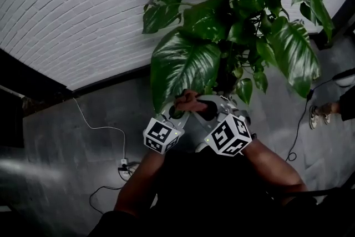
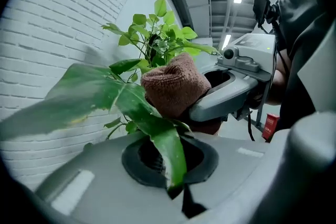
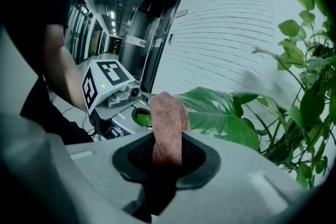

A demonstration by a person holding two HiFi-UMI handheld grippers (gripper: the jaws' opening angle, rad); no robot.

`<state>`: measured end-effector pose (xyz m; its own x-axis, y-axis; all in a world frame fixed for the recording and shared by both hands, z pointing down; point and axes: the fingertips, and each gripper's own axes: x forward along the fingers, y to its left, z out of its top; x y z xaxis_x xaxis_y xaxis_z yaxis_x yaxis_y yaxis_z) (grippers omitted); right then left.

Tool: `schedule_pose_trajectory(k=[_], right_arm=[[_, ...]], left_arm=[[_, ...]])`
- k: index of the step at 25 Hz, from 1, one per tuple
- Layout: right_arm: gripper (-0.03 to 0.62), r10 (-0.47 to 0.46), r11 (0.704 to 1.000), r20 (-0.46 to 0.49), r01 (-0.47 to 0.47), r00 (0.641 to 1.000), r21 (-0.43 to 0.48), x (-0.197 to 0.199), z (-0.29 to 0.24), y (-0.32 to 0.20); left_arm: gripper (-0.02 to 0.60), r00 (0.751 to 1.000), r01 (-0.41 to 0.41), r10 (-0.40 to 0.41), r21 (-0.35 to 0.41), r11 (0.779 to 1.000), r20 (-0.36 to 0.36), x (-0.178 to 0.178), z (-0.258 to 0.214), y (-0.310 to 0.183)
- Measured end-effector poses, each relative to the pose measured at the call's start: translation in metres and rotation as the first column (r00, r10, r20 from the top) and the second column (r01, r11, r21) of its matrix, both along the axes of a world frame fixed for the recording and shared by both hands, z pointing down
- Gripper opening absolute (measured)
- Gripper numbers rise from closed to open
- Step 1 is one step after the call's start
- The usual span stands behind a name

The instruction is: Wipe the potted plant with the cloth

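– Plant (image 1: pixel 249 14) check: where is it relative to the claws?

– Up ahead of both of them, with the stems climbing past the tips. There's a white brick wall (image 1: pixel 72 8) behind it, off to the left. One big leaf (image 2: pixel 163 139) droops down right at the claws.

– ok, going from the left, what's the left claw doing?

– The left claw (image 2: pixel 170 168) is pinched down on the tip of that leaf. The tip runs straight into the gap between its jaws, and the rest of the blade fans out up and to the left of it.

– And the cloth?

– It's a brownish terry cloth (image 2: pixel 174 86), bunched up just past the left claw's tips and pressed against the same leaf, so it's touching. The right claw (image 3: pixel 165 157) has it. Its jaws are clamped on the cloth, which sticks straight up out of the pinch, and the leaf is just beyond it.

– How close are the two claws?

– Pretty much nose to nose. From the head view the marker cubes sit side by side right under the leaf, left one a bit lower. I honestly can't tell if the claws themselves touch.
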<state>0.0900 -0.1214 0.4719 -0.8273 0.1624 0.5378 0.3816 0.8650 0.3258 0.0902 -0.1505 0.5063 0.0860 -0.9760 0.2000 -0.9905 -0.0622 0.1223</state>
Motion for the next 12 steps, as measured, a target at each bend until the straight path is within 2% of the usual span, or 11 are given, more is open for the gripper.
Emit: schedule_pose_trajectory(k=[12], right_arm=[[0.069,-0.157,0.986,-0.008,0.156,0.988,-0.052,0.006,-0.017,0.064]], left_arm=[[0.016,0.998,0.058,-0.060,-0.077,0.995,-0.023,0.005,-0.007,0.049]])
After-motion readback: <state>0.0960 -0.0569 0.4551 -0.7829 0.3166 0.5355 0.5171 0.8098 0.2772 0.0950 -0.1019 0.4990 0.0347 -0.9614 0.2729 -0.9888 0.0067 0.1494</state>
